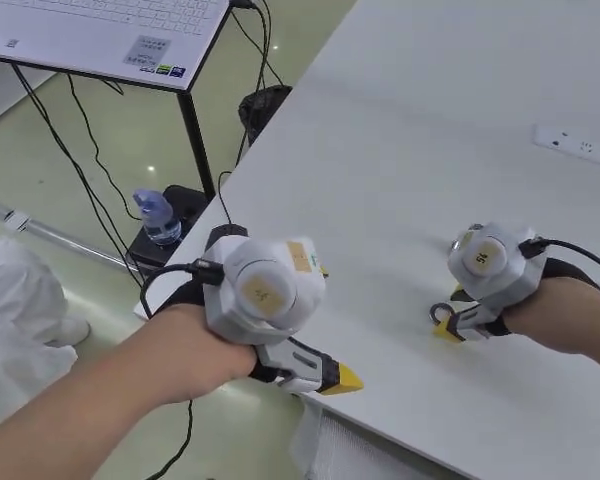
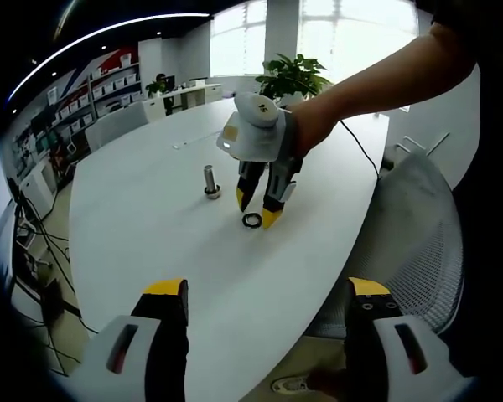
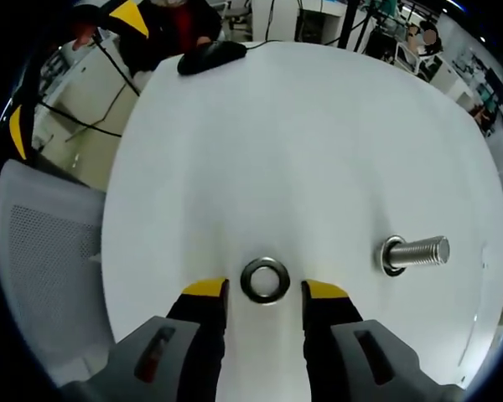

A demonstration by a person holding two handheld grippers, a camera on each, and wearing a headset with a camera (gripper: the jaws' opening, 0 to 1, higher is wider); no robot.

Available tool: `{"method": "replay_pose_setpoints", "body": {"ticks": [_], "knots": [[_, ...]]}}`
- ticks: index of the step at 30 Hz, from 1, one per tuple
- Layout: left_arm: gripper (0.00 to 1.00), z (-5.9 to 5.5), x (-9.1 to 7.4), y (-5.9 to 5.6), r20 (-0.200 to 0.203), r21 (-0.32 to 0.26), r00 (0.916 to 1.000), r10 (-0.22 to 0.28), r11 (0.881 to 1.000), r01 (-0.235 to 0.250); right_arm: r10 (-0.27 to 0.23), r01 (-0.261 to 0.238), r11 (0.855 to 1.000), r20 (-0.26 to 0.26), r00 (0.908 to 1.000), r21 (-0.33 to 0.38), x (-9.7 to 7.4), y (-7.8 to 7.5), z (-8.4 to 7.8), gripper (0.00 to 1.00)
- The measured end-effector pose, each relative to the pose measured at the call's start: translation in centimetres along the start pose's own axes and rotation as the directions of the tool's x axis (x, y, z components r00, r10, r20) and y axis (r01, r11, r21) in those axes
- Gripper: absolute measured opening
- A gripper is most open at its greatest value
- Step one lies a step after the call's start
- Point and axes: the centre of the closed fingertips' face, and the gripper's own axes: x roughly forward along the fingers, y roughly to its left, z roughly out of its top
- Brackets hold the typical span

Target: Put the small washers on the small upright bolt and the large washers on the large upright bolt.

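**Head view.** Two hand-held grippers work over a white table (image 1: 430, 120). The left gripper (image 1: 335, 378) is at the table's near edge and the right gripper (image 1: 448, 325) is further in. The right gripper's body covers the spot under its tips.

**Right gripper view.** This view shows that spot. The right gripper (image 3: 266, 293) is open, with its yellow tips on either side of a washer (image 3: 265, 280) that lies flat on the table. A gap is visible on each side of the washer. A bolt (image 3: 415, 251) stands near the washer without touching it. Whether it is the small or the large bolt cannot be told.

**Left gripper view.** The left gripper (image 2: 267, 289) has its jaws spread wide and is well apart from the bolt (image 2: 210, 180). From this side the bolt is seen to stand upright. The right gripper (image 2: 256, 211) points down, with the washer (image 2: 251, 220) at its tips, just beside the bolt.
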Motion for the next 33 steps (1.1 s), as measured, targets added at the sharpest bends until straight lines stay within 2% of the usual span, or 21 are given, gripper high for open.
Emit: {"method": "replay_pose_setpoints", "body": {"ticks": [7,10,18,29,33], "knots": [[0.75,0.00,0.06,0.25,-0.001,0.003,1.0000,0.004,1.000,-0.004,0.000,0.000,1.000,-0.018,0.9998,0.005,0.06,-0.04,-0.05,0.33],[0.75,0.05,0.10,0.31,0.001,0.000,1.0000,0.005,1.000,-0.005,0.000,0.000,1.000,-0.040,0.9992,-0.009,0.22,0.03,0.00,0.27],[0.75,0.01,0.20,0.19,0.001,0.001,1.0000,0.003,1.000,-0.003,-0.008,0.008,1.000,-0.090,0.9959,-0.006,0.41,-0.11,-0.07,0.24],[0.74,0.36,0.00,0.28,0.005,0.005,1.0000,0.006,1.000,-0.006,0.002,0.001,0.999,-0.068,0.9977,0.036,0.32,-0.39,-0.11,0.21],[0.74,0.31,-0.07,0.18,0.002,0.010,1.0000,0.005,1.000,-0.005,0.002,0.001,0.999,-0.078,0.9969,0.039,0.12,-0.66,-0.67,0.21]]}}
